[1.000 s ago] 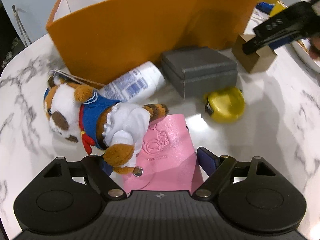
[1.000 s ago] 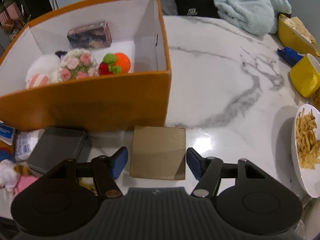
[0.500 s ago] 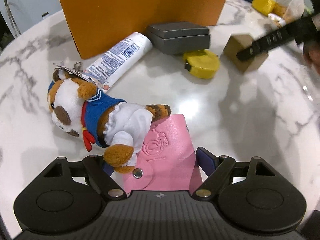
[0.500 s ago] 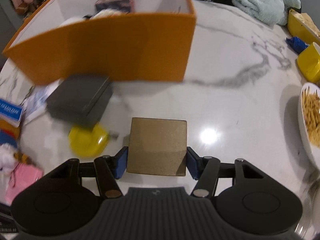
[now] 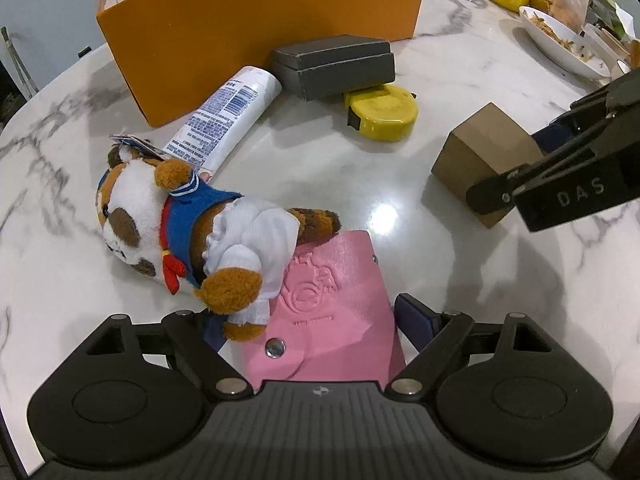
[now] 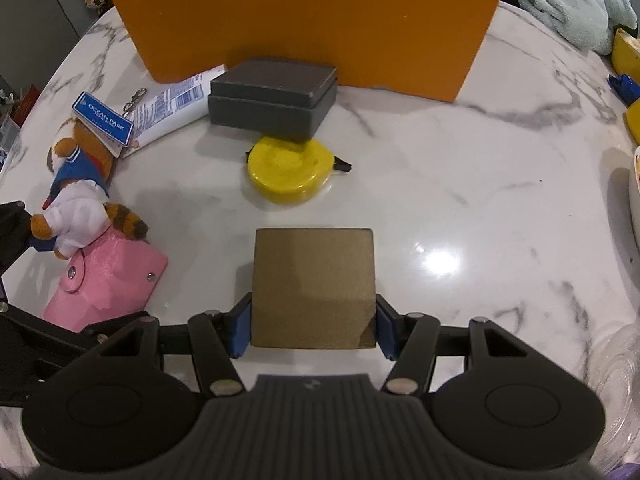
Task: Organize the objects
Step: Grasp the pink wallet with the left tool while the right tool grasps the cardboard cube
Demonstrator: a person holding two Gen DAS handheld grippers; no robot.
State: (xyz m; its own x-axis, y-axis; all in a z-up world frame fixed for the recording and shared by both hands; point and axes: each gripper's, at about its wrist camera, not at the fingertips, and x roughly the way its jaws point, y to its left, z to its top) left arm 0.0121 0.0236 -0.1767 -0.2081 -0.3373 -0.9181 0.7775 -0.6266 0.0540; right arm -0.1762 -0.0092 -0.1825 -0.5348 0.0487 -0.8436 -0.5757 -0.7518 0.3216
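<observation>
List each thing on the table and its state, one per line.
Brown box: clamped in right gripper.
Pink pouch: snapped shut, between the left gripper fingers.
Plush: lying on its side, foot on pouch.
Grey box: lid on.
Tape measure: flat, partly under grey box.
Tube: lying down.
Orange box: upright, open-topped.

We cannot see inside the orange box [image 6: 312, 28]; its wall blocks the contents. The tube [image 5: 224, 120] runs partly behind the plush [image 5: 192, 236], its print unreadable. The tape measure [image 6: 290, 176] sits partly under the grey case [image 6: 272, 96]. The bowl [image 5: 560, 40] is cut by the frame edge.
</observation>
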